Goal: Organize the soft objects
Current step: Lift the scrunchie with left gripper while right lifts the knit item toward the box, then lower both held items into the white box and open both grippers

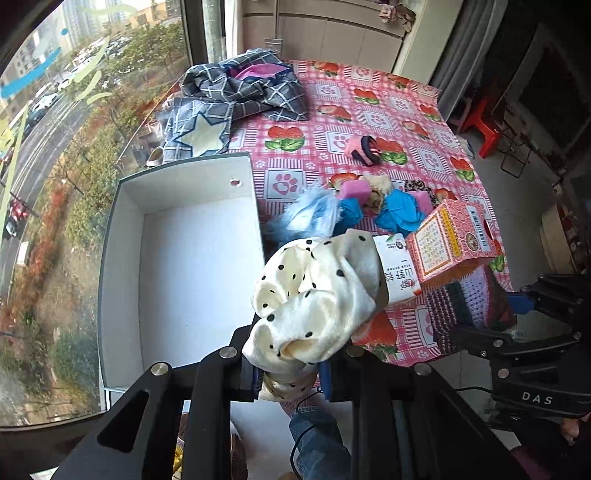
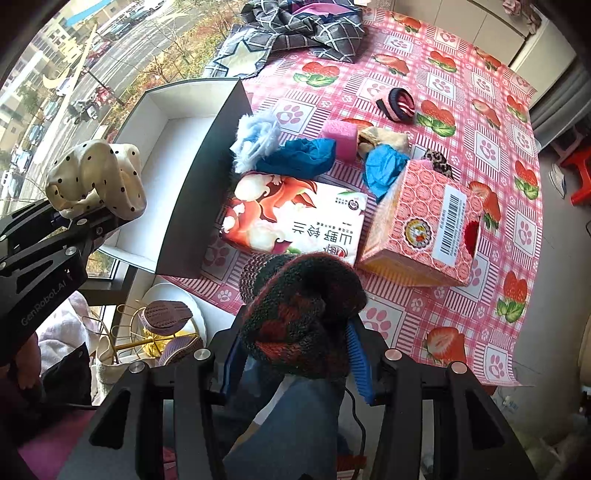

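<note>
Nearest the lenses: both grippers were loaded, held at the table's front edge.
Left gripper (image 1: 291, 373): jaws narrow, clamped on a cream polka-dot cloth (image 1: 314, 295); bundle hung at the white box's right front corner, touching nothing else.
Right gripper (image 2: 295, 354): jaws part-way apart, pressed on a dark knit item (image 2: 299, 317) with red and green bands; blue pads (image 2: 356, 350) showed at 3 o'clock of it.
White box (image 1: 177, 273): open, bare inside, at 9 o'clock of the cloth, on the table's window side.
Tissue pack (image 2: 295, 218): flat, just past the knit at 12 o'clock.
Pink carton (image 2: 424, 221): tilted, at 3 o'clock of the pack.
Soft pile: fluffy blue piece (image 2: 256, 138), blue cloths (image 2: 303, 157), pink sponge (image 2: 341, 138), loose past the pack.
Striped pink roll (image 2: 397, 105): alone, further out on the strawberry tablecloth (image 2: 480, 147).
Plaid fabric (image 2: 306, 31): heaped at the far edge, 12 o'clock.
</note>
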`<state>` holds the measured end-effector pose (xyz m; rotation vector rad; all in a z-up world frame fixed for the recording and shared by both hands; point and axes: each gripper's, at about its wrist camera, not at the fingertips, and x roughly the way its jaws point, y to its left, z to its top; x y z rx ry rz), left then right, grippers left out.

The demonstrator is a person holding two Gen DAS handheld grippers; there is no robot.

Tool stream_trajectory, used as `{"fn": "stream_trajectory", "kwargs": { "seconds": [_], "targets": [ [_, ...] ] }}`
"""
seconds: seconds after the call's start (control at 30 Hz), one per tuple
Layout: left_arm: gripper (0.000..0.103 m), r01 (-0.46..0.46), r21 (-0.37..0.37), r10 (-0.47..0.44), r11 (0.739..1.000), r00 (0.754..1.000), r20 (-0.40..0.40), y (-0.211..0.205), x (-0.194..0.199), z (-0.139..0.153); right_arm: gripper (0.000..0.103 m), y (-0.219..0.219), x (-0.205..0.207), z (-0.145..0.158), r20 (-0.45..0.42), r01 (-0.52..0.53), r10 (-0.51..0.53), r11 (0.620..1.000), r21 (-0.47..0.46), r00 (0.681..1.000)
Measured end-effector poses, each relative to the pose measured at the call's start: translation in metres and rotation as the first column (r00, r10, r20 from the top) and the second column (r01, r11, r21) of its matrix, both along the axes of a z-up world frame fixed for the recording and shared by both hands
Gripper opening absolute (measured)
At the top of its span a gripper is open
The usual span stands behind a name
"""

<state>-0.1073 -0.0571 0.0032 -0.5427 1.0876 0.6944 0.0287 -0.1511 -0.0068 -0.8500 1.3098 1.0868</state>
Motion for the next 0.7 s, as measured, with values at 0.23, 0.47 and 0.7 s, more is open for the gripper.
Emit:
{"fn": "stream_trajectory", "kwargs": {
  "seconds": [0.23,0.47,0.7],
  "targets": [
    [0.025,-0.087,-0.011,0.087,0.996,0.996,-0.009,0.015,-0.028,-0.003,0.05,0.022,-0.017,0.0,0.002,-0.065,0.065,0.998,0.003,0.998],
    [0.025,-0.151,-0.031,0.151,0.988,0.988,-0.015,0.028,-0.046,-0.006,0.05,0.041,-0.023,0.002,0.001,-0.087,0.087,0.996,0.005,0.996],
    [0.025,-0.193,-0.036,0.192,0.981,0.981,-0.018,0.035,-0.054,-0.008,0.05,0.058,-0.033,0.003,-0.005,-0.117,0.117,0.993,0.008,0.993]
  ]
}}
